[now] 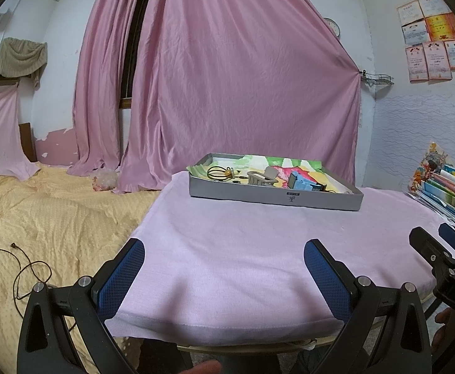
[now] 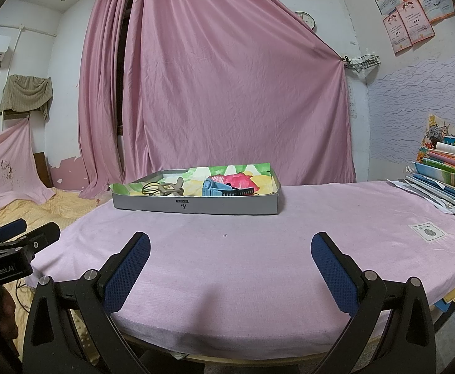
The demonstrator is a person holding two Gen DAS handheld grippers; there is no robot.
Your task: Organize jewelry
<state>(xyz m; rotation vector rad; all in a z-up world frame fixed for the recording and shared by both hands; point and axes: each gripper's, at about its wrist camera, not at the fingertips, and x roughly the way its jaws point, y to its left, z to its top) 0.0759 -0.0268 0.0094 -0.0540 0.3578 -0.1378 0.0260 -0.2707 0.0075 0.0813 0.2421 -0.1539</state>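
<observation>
A: Item one, left gripper [image 1: 224, 255]?
B: Level over the near edge of the pink-covered table [image 1: 243, 249], jaws spread wide, nothing between the blue pads [image 1: 121, 277].

A: Item two, right gripper [image 2: 230, 249]?
B: Same pose beside it, jaws wide, empty.

A: Item three, jewelry?
B: In the shallow grey tray [image 2: 196, 207] on the table's far side: dark hair ties [image 1: 218, 173], a beige claw clip [image 1: 261, 178], a blue watch [image 1: 302, 183]. Well apart from both grippers.

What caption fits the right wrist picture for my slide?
Open right gripper hovers over the pink cloth, facing a gray tray holding a blue watch and hair clip.
</observation>
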